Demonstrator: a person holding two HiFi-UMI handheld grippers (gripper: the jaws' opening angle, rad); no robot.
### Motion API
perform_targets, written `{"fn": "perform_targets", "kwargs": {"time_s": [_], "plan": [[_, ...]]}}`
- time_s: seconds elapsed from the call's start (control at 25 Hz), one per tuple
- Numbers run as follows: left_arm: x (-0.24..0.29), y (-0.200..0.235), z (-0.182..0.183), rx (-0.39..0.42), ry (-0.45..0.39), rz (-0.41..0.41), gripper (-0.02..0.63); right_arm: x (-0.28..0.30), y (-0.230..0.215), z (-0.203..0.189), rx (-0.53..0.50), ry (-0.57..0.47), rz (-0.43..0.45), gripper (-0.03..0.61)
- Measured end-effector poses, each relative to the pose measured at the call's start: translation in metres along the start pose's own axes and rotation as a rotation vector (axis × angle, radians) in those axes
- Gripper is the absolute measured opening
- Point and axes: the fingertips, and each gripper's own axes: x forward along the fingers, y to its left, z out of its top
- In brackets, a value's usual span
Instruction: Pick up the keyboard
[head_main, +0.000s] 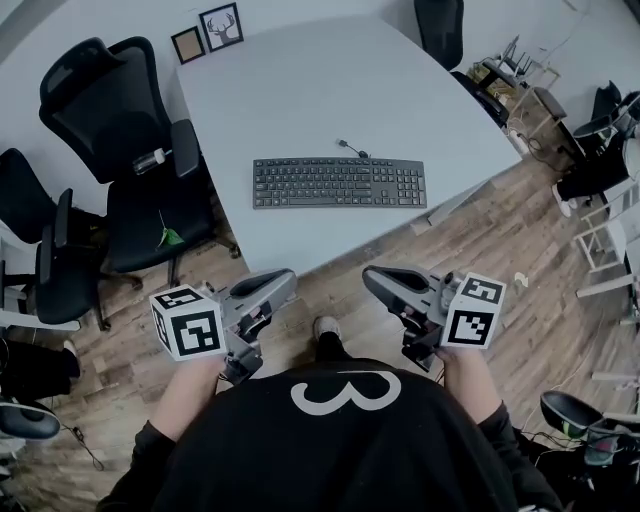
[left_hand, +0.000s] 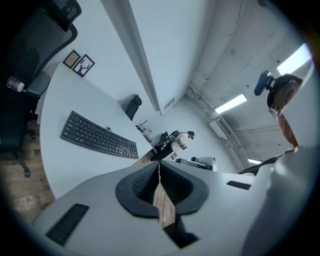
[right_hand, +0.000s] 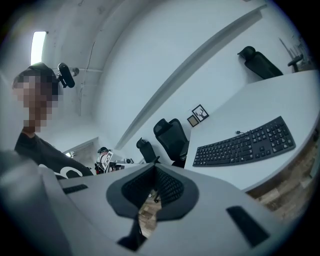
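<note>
The keyboard (head_main: 339, 183) is a flat black full-size one, cable out the back, lying near the front edge of the table (head_main: 300, 90). I've got the left gripper (head_main: 289, 280) and right gripper (head_main: 371, 276) both clamped closed on nothing, short of the table.

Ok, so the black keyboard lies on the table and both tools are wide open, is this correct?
Only the tools are wrong: both are shut and empty. The left gripper view shows the left tool closed, the right gripper view the right tool. The keyboard does lie on the table.
</note>
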Motion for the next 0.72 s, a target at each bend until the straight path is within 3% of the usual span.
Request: {"fn": "perform_targets", "kwargs": {"time_s": [0.36, 0.72], "plan": [[0.034, 0.036, 0.031, -0.021, -0.006, 0.066, 0.017, 0.006, -0.060, 0.023, 0.052, 0.026, 0.025, 0.009], [0.059, 0.074, 0.053, -0.027, -0.008, 0.140, 0.018, -0.010, -0.126, 0.047, 0.099, 0.012, -0.021, 0.011]]}}
